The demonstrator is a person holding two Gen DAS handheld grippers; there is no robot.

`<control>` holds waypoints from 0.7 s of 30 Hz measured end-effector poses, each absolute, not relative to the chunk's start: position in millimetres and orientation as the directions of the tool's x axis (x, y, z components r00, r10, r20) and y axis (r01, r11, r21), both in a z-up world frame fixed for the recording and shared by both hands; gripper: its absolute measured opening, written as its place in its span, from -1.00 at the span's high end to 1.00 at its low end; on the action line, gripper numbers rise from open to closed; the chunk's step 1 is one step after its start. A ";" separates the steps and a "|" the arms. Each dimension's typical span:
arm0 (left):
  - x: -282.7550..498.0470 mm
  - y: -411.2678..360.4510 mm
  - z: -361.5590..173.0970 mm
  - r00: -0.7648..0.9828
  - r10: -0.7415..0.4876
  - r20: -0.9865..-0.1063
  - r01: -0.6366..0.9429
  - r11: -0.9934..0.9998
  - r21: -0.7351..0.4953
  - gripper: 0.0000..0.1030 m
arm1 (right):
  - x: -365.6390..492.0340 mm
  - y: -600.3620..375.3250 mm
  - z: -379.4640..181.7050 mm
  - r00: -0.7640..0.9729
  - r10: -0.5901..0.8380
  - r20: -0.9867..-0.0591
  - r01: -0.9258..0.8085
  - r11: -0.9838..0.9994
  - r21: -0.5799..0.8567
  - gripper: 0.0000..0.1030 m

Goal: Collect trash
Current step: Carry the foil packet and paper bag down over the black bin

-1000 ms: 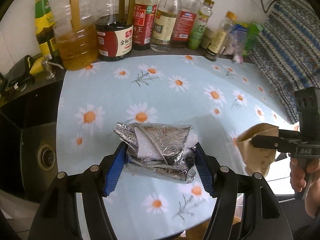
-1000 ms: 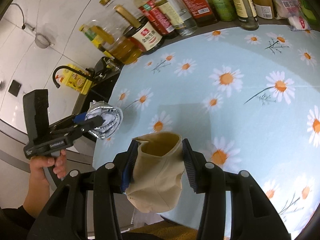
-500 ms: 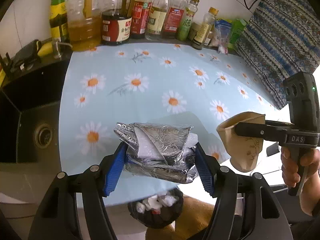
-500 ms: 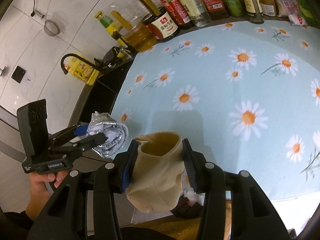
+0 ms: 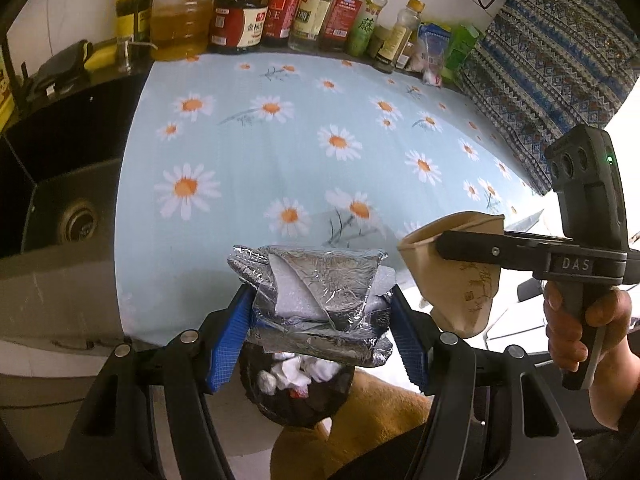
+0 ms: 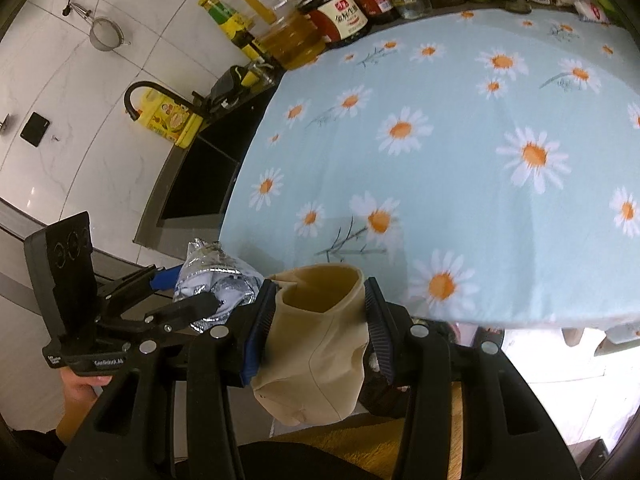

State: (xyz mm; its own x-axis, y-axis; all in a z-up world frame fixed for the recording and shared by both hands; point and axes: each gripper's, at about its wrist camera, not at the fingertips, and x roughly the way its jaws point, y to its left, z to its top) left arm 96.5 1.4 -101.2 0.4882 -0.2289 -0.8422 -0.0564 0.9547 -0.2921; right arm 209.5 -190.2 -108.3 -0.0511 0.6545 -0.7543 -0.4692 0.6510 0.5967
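Observation:
My left gripper [image 5: 320, 320] is shut on a crumpled silver foil wrapper [image 5: 316, 292], held past the table's front edge. Directly below it stands a black bin [image 5: 296, 396] with white tissues inside. My right gripper [image 6: 320, 324] is shut on a squashed tan paper cup [image 6: 316, 356], also off the table edge. The cup [image 5: 456, 276] and the right gripper [image 5: 448, 246] show at the right of the left wrist view, a hand on the grip. The foil wrapper [image 6: 216, 284] and left gripper [image 6: 200, 288] appear at the left of the right wrist view.
The table wears a light blue daisy cloth [image 5: 300, 140]. Several sauce and oil bottles [image 5: 280, 4] line its far edge. A dark sink [image 5: 60, 184] with a black faucet [image 6: 148, 92] lies to the left. A patterned cloth [image 5: 552, 60] hangs at the right.
Both grippers have drawn back from over the table to beyond its front edge, each keeping its load. The black bin has come into view under the foil wrapper.

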 end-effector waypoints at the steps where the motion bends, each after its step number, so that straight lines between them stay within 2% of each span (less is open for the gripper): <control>1: 93.0 0.8 -104.3 0.483 -0.233 -0.844 -0.056 0.954 -0.296 -0.25 | 205.6 -189.2 -112.9 -0.059 0.649 -0.759 -0.463 0.656 0.596 0.11; 11: 67.1 -6.1 -148.4 0.395 -0.303 -0.867 -0.079 0.929 -0.361 -0.25 | 178.3 -187.3 -155.8 -0.118 0.561 -0.820 -0.450 0.705 0.547 0.11; 21: 53.2 -13.2 -191.3 0.308 -0.323 -0.895 -0.120 0.920 -0.374 -0.26 | 165.3 -192.4 -192.8 -0.157 0.505 -0.849 -0.428 0.740 0.519 0.10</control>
State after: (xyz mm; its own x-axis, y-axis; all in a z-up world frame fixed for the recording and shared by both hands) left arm 53.2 -13.2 -191.3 0.3083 -0.3230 -0.8948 -0.1203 0.9198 -0.3735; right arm 165.3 -192.4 -192.8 -0.1573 0.5048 -0.8488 -0.4282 0.7396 0.5193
